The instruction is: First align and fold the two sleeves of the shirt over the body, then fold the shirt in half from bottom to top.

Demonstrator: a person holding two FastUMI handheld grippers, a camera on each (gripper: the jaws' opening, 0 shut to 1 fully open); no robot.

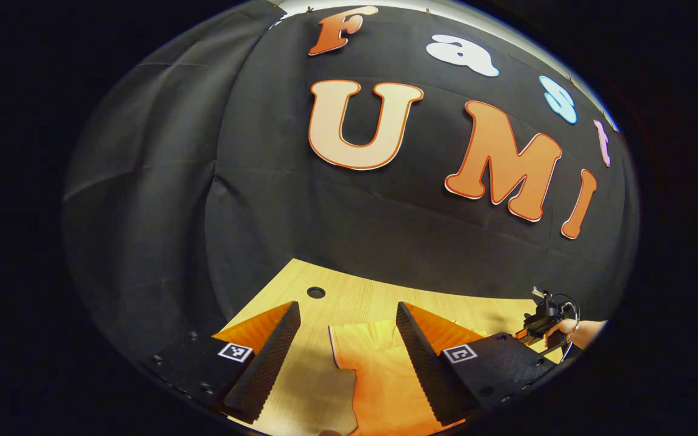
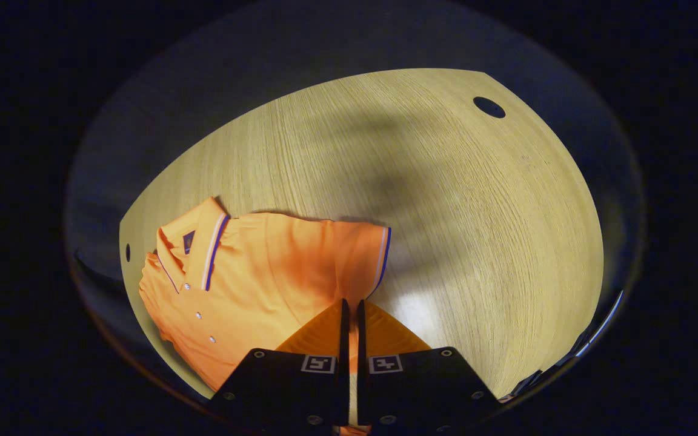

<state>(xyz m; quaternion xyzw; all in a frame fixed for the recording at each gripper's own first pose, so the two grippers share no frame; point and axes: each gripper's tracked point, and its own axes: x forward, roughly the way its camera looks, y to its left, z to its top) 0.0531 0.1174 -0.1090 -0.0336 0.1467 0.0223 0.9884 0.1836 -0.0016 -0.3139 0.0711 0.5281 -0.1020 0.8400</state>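
Note:
An orange polo shirt (image 2: 252, 278) lies on the wooden table (image 2: 446, 200), its collar (image 2: 203, 248) to the left and a short sleeve with a striped cuff (image 2: 379, 254) on the right. My right gripper (image 2: 352, 306) is shut on the shirt fabric just below that sleeve, with orange cloth showing in the thin gap. In the left gripper view, my left gripper (image 1: 346, 306) stands open above the table, and part of the shirt (image 1: 379, 375) lies flat between and beneath its fingers. The right gripper (image 1: 541, 315) shows far off to the right there, held by a hand (image 1: 567, 330).
The table (image 1: 361, 297) has a round hole (image 1: 315, 292) near its far edge, seen also as the hole (image 2: 488, 107) in the right gripper view. Black cloth walls stand close behind the table. Bare wood stretches beyond and right of the shirt.

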